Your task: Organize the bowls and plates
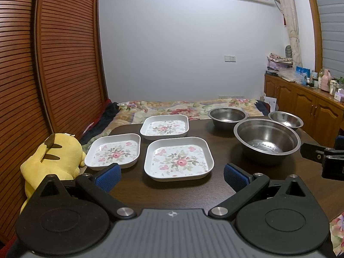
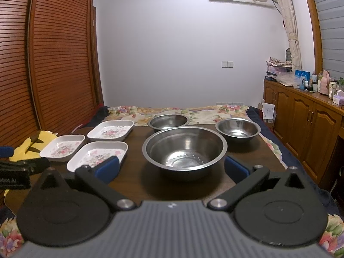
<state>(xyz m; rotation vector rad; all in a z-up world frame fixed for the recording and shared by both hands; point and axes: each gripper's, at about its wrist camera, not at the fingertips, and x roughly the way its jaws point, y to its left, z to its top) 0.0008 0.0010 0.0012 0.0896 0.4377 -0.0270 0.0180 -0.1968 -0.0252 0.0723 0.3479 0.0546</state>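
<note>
I hold my left gripper (image 1: 172,177) above the near edge of the dark brown table (image 1: 221,148), and its two blue fingers (image 1: 108,176) are wide apart with nothing between them. Three white square plates with pink flowers sit on the left half of the table. The near plate (image 1: 179,158) is right in front of this gripper at 12 o'clock. The left plate (image 1: 114,151) is at about 10 o'clock from the near one, just beside it. The far plate (image 1: 164,126) is behind them at 12 o'clock, close to both. My right gripper (image 2: 172,169) is over the right half of the table, and its fingers are wide apart too, holding nothing. The big steel bowl (image 2: 184,150) sits straight ahead of it at 12 o'clock, and in this view the blue fingers show on each side of the bowl, but I cannot tell if they touch it. A smaller steel bowl (image 2: 169,122) is behind the big one at 11 o'clock, and another small steel bowl (image 2: 238,130) is at 2 o'clock. All three bowls stand apart, open side up. A yellow plush toy (image 1: 52,157) lies off the left edge of the table, at 9 o'clock from the plates
</note>
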